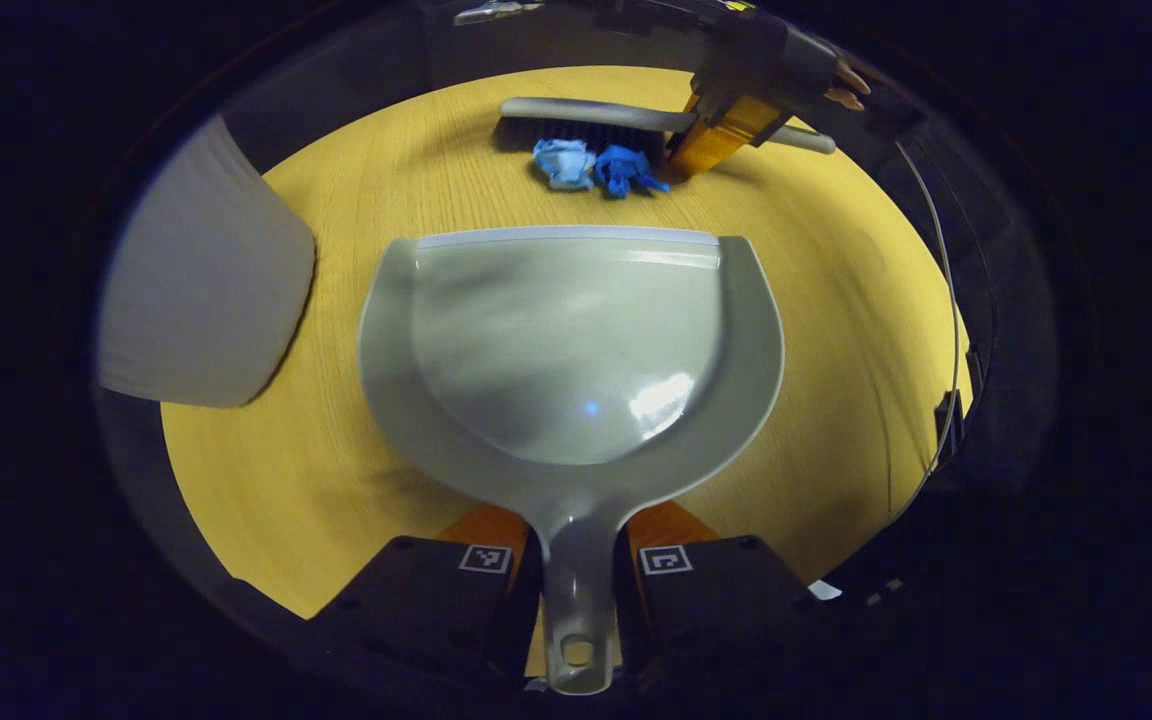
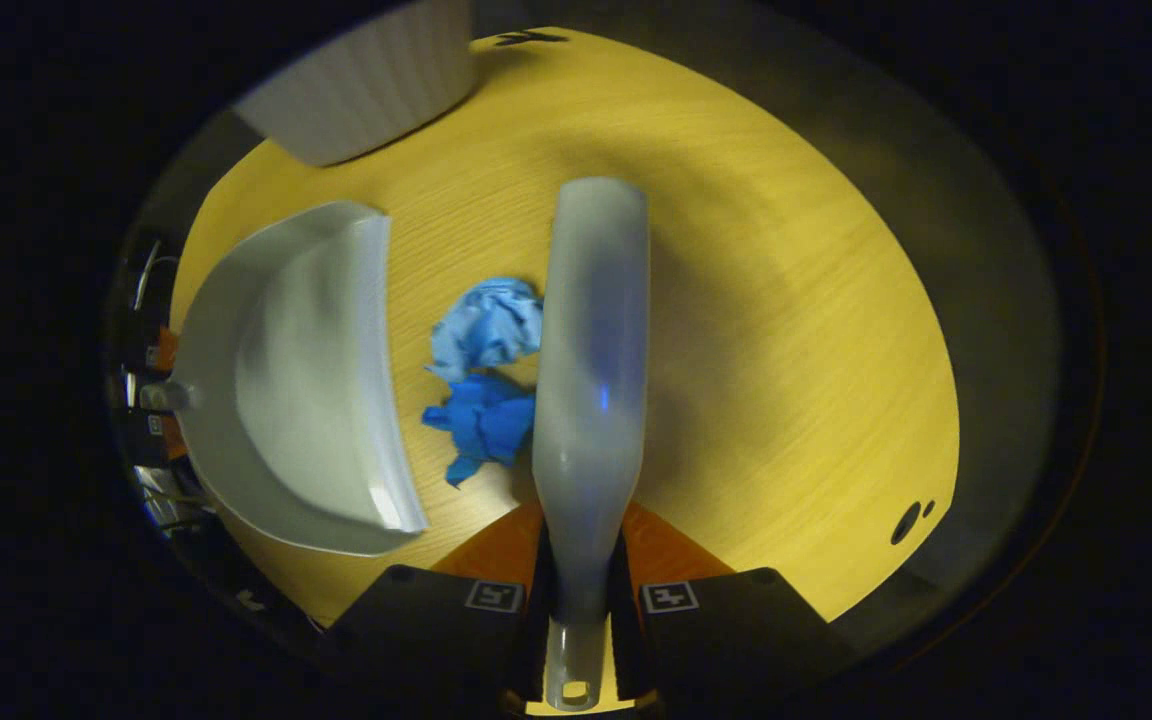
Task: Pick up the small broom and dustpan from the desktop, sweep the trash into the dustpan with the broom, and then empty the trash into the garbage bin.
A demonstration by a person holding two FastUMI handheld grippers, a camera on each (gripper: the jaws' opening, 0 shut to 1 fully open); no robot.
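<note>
In the left gripper view, my left gripper (image 1: 577, 560) is shut on the handle of the grey dustpan (image 1: 566, 340), whose open lip faces two crumpled blue paper wads (image 1: 591, 166). Behind the wads lies the grey broom (image 1: 596, 120) with dark bristles, held by the other gripper (image 1: 726, 125) and a hand. In the right gripper view, my right gripper (image 2: 581, 590) is shut on the broom handle (image 2: 591, 370). The broom stands just right of the blue wads (image 2: 486, 380), and the dustpan (image 2: 296, 380) lies left of them, lip toward them.
The yellow wooden tabletop (image 1: 836, 300) carries everything. A pale ribbed bin (image 1: 201, 290) stands at its left edge in the left gripper view, and shows at top left (image 2: 366, 85) in the right gripper view. A cable (image 1: 946, 300) runs along the table's right edge.
</note>
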